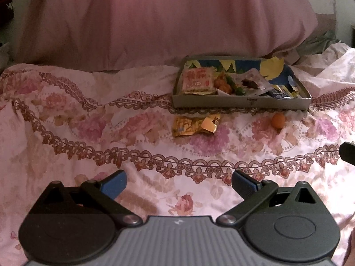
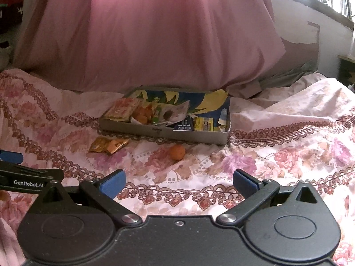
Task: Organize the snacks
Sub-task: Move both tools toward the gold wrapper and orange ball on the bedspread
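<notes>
A shallow grey cardboard box (image 1: 241, 103) (image 2: 162, 132) lies on the floral bedspread and holds several snack packets, among them a pink-red one (image 1: 197, 81) (image 2: 121, 109). In front of the box lie a yellow-orange snack packet (image 1: 195, 125) (image 2: 108, 145) and a small orange fruit (image 1: 278, 120) (image 2: 177, 152). My left gripper (image 1: 178, 185) is open, well short of the packet, with nothing between its blue pads. My right gripper (image 2: 179, 182) is open too, a little short of the orange fruit. The left gripper's arm (image 2: 22, 180) shows at the left edge of the right wrist view.
A large pink pillow (image 1: 155, 17) (image 2: 155, 33) rises right behind the box. The floral bedspread (image 1: 88, 133) (image 2: 288, 155) spreads to both sides. A wall and window ledge (image 2: 310, 6) stand at the far right.
</notes>
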The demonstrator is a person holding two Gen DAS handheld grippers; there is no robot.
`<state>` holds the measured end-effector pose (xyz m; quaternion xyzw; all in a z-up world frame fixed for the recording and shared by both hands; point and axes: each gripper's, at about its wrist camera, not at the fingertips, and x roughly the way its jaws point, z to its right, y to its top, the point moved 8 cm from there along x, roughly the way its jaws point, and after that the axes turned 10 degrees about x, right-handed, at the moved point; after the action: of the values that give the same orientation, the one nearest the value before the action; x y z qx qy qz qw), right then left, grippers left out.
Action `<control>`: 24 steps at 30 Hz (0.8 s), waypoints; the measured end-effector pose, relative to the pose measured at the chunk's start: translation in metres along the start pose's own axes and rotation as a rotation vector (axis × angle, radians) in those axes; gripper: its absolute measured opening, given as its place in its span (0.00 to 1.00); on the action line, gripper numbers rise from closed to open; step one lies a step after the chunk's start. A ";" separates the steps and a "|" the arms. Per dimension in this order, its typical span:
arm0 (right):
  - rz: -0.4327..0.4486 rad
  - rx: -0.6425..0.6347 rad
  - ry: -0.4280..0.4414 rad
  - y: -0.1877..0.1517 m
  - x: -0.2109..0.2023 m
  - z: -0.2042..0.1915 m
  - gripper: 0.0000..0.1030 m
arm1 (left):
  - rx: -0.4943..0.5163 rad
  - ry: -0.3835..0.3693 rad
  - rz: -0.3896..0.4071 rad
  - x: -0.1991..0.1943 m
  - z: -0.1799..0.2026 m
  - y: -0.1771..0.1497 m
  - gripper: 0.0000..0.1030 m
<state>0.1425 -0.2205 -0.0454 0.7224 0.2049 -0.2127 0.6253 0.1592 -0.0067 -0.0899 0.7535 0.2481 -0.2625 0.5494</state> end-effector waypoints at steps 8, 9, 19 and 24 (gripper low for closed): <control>-0.031 -0.042 0.022 -0.004 0.016 -0.013 0.99 | -0.055 -0.013 -0.072 0.016 -0.008 -0.004 1.00; -0.033 -0.051 0.027 -0.004 0.018 -0.015 0.99 | -0.060 -0.016 -0.077 0.018 -0.009 -0.004 1.00; -0.050 -0.059 0.049 0.002 0.033 -0.020 0.99 | -0.053 -0.022 -0.060 0.030 -0.012 0.011 1.00; -0.056 -0.049 0.052 0.008 0.042 -0.019 0.99 | -0.041 -0.030 -0.026 0.037 -0.015 0.027 1.00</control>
<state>0.1831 -0.2016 -0.0599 0.7059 0.2462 -0.2063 0.6312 0.2063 0.0040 -0.0920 0.7346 0.2549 -0.2758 0.5650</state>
